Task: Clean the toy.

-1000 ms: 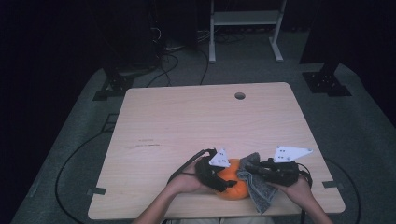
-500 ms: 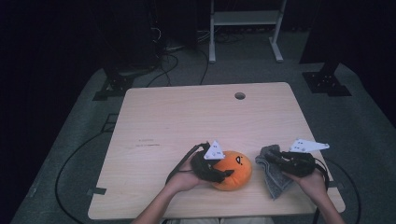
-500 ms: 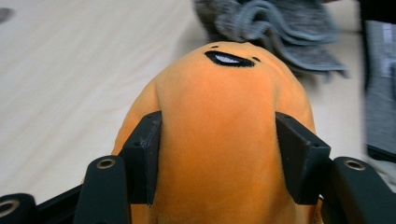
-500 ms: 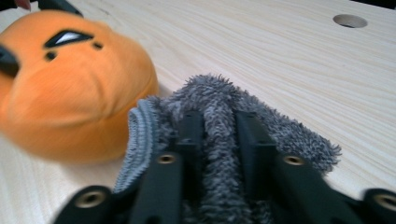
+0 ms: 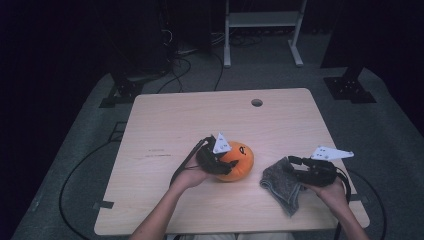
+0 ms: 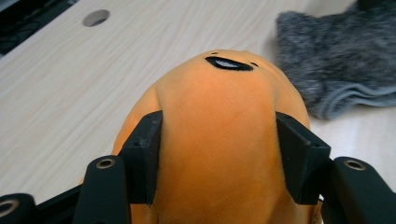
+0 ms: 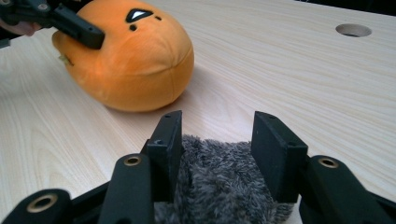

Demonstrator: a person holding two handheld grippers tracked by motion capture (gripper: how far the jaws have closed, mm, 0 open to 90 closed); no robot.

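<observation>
A round orange plush toy (image 6: 219, 135), soft and fuzzy with a small black mouth mark stitched on top, sits squeezed between the jaws of the left gripper (image 5: 220, 162). Just beyond that gripper's right jaw lies a crumpled grey fuzzy cloth (image 5: 282, 182) on the pale wooden table (image 5: 200, 120). The right gripper (image 7: 217, 149) has just been opening; its parted jaws straddle the cloth without pressing it.

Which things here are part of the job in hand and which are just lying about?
In the job:
- round orange plush toy, squeezed by the left gripper
- fuzzy grey cloth, lying between the right gripper fingers, which have just been opening

Lying about:
- white metal stand behind the table
- black floor cables
</observation>
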